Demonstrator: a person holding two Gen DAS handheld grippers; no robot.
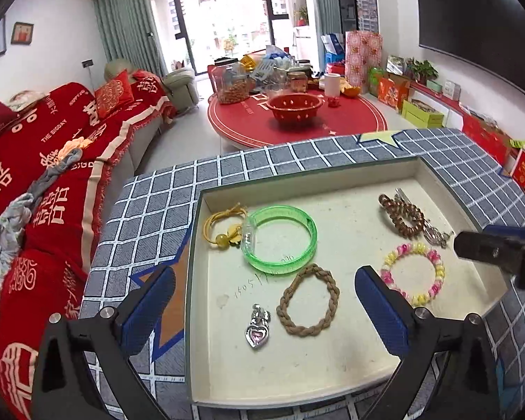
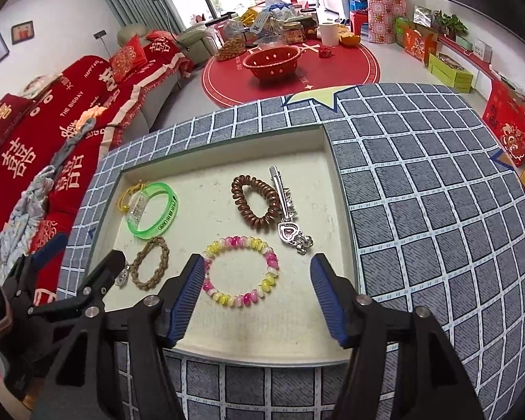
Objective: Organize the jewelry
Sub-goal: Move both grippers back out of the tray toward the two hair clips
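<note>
Both your grippers, left gripper [image 1: 262,309] and right gripper [image 2: 257,288], gape empty; next, close the right fingers around the pink-yellow bracelet [image 2: 241,271] between them.

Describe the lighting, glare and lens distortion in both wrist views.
Left wrist view: the balcony window is blown out white, the tray evenly lit with soft shadows, its straight rim bowed by fisheye. Right wrist view: same barrel bending on the checked cloth, dark vignette corners, jewelry sharp.
</note>
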